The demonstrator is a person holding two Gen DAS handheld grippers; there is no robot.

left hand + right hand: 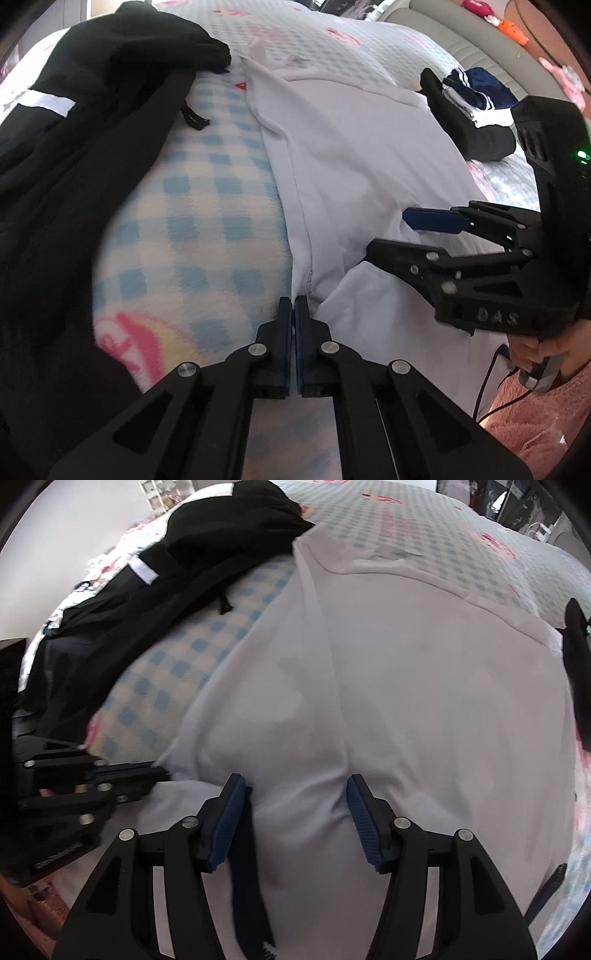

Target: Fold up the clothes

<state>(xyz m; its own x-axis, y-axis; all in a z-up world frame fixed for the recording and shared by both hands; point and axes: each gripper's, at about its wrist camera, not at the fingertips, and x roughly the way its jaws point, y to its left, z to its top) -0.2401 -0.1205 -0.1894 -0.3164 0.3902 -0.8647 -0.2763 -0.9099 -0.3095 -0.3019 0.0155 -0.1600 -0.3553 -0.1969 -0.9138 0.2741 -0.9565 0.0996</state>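
A white cotton garment [406, 686] lies spread across the middle of the checked fleece blanket [207, 206] covering the bed. A black jacket with white stripes [74, 140] lies heaped along the blanket's left edge; folded dark clothes [469, 107] sit toward its far right corner.

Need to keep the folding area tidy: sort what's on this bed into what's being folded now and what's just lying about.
In hand: white garment; left gripper, shut on its edge; right gripper, open over it.

Lying about: black garment; dark folded clothes; checked blanket.
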